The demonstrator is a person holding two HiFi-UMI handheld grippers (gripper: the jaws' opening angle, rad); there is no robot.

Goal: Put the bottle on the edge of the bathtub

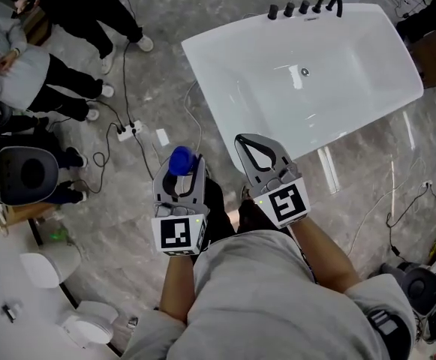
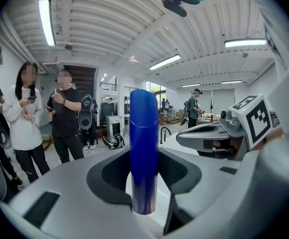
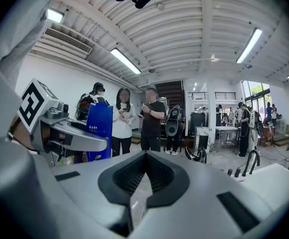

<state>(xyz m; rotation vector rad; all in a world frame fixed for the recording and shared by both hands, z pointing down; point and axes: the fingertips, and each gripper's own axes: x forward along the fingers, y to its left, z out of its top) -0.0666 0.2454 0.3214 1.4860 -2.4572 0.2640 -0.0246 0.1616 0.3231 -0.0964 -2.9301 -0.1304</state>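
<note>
Left gripper view shows the left gripper clamped on the blue bottle, which stands upright between the pads. They hold it low on its body, so most of it rises free above them. That tall free part is the first risk: a tilt of the hand at set-down could lever the bottle over before the base sits flat.

Just beside it, the right gripper is closed with nothing in it. Held this close, it could knock the bottle when the jaws let go.

Ahead lies the white bathtub, its near corner just past the gripper tips, and the bottle is not yet over it. The rim looks narrow and glossy, so a base set partly off it would likely slide into the basin or drop to the floor.

Cables cross the floor to the left and could snag a foot.
</note>
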